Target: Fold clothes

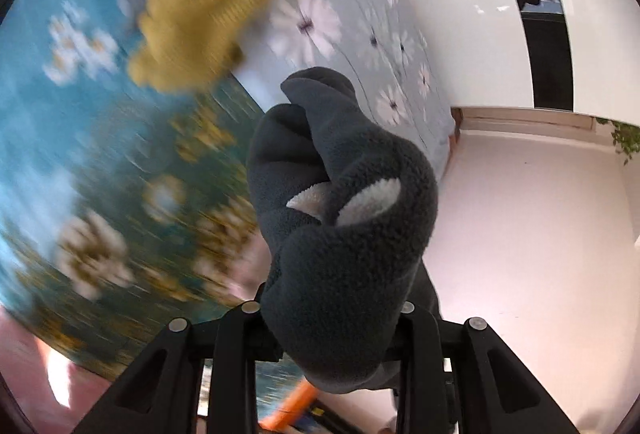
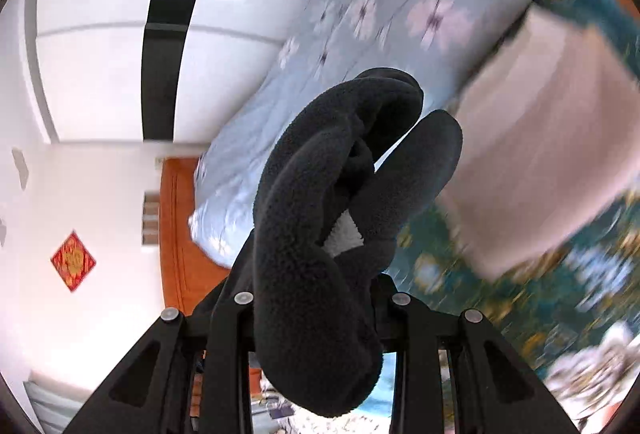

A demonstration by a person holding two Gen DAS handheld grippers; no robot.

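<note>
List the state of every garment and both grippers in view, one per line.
Dark fleece garment: bunched, lifted, gripped at both ends.
Left gripper: jaws shut on the fleece.
Right gripper: jaws shut on the fleece.
Mustard knit garment: lying crumpled on the bed, blurred.
Beige folded item: lying flat on the bed, blurred.

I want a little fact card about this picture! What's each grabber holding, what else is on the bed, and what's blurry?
left gripper: shut on a bunch of dark grey fleece garment, white lining peeking out
right gripper: shut on dark grey fleece too; same garment or not, cannot tell
bed cover: teal with flowers, blurred
mustard knit piece: lies on the bed, blurred
pale blue flowered quilt: on the bed, behind the fleece
beige folded cloth: on the bed, blurred
wardrobe: white, glossy, in the background
</note>
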